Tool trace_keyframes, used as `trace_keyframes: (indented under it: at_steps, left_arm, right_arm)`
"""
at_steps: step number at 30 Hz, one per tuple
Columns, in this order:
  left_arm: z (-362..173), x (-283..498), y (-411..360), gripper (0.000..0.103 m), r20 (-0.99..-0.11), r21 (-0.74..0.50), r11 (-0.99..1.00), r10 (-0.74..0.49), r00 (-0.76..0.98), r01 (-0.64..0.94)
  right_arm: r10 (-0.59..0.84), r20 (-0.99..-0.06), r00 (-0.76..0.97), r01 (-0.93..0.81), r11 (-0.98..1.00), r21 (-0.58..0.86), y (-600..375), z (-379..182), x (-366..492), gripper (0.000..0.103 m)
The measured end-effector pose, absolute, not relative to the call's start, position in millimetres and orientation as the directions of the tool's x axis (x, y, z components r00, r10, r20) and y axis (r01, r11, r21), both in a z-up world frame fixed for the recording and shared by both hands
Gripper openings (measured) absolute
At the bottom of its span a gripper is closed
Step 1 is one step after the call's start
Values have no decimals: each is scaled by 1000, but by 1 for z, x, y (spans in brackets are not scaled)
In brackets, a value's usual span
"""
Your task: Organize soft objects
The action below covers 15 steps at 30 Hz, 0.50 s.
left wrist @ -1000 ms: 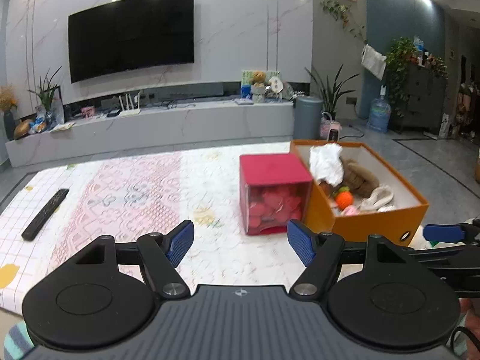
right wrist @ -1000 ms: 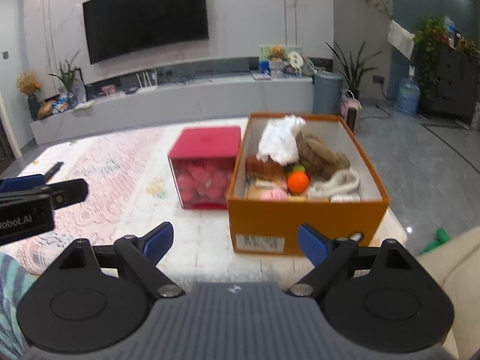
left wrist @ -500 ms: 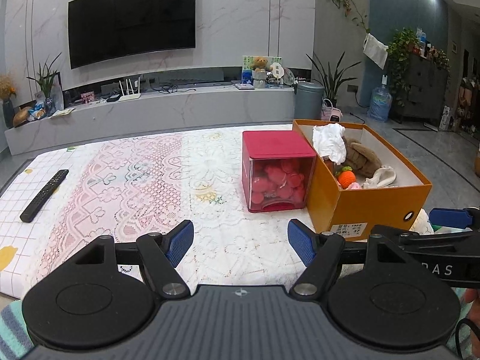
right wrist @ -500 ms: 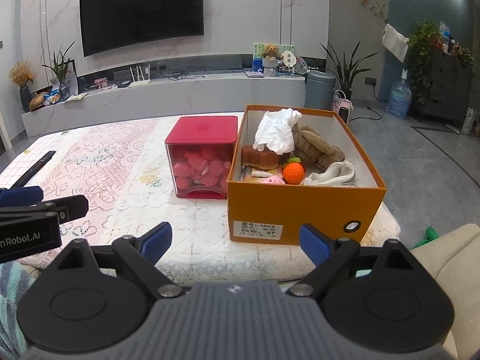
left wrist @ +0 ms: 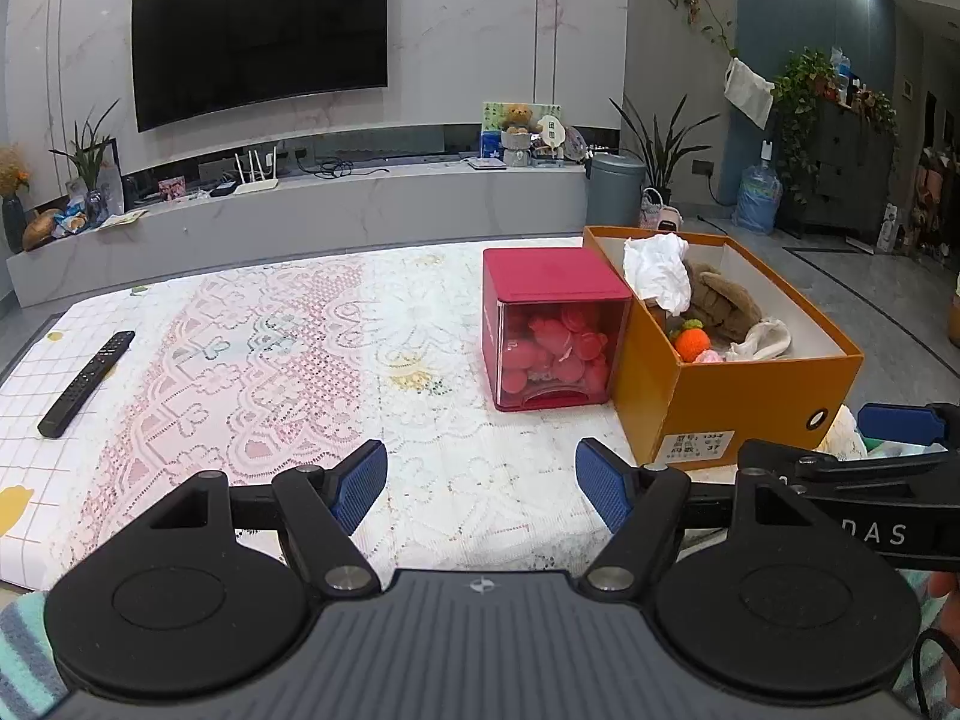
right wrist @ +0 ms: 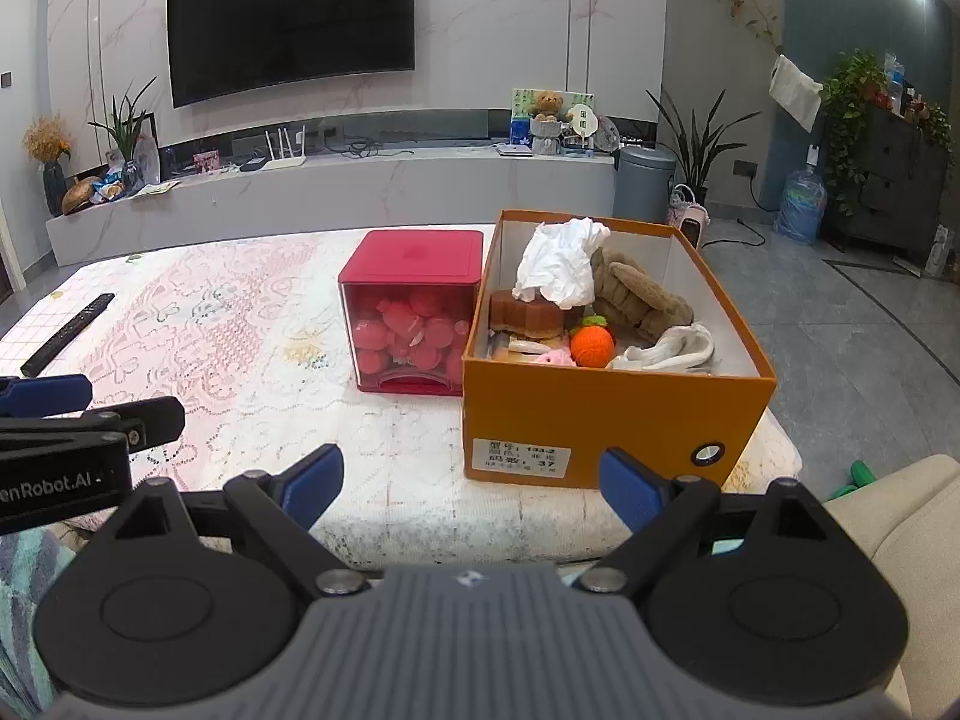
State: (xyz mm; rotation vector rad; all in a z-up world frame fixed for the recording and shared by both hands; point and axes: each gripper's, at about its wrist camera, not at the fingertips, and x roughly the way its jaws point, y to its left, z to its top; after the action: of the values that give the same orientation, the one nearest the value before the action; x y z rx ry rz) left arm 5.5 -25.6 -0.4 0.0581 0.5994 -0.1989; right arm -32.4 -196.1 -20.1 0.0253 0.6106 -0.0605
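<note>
An open orange shoebox [right wrist: 606,420] [left wrist: 750,396] stands on the lace-covered table [left wrist: 270,360]. Inside lie a white cloth [right wrist: 561,264], a brown plush [right wrist: 639,297], an orange knitted fruit [right wrist: 593,345], a white sock-like piece [right wrist: 672,351] and a brown block [right wrist: 528,312]. To the box's left, touching or nearly touching it, is a red-lidded clear cube [right wrist: 414,312] [left wrist: 555,330] full of pink soft pieces. My left gripper [left wrist: 480,483] is open and empty above the table's near edge. My right gripper [right wrist: 471,480] is open and empty in front of the shoebox.
A black remote [left wrist: 87,383] lies at the table's left edge. Behind the table runs a long marble TV bench [left wrist: 336,210] with a wall TV above. A beige cushion [right wrist: 900,516] sits at the right, grey floor beyond. A hand [left wrist: 942,585] shows at lower right.
Both grippers have pulled back from the table and risen slightly, so the boxes look smaller and farther. Both stay open and empty.
</note>
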Motion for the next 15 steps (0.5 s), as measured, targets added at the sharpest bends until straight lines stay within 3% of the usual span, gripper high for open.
trace_keyframes:
  at_steps: [15]
  left_arm:
    - [-1,5,-26,84,-568,-3,979,-168,805,203]
  right_arm:
    - [-47,-578,814,62,998,6,-196,-23,-32,91]
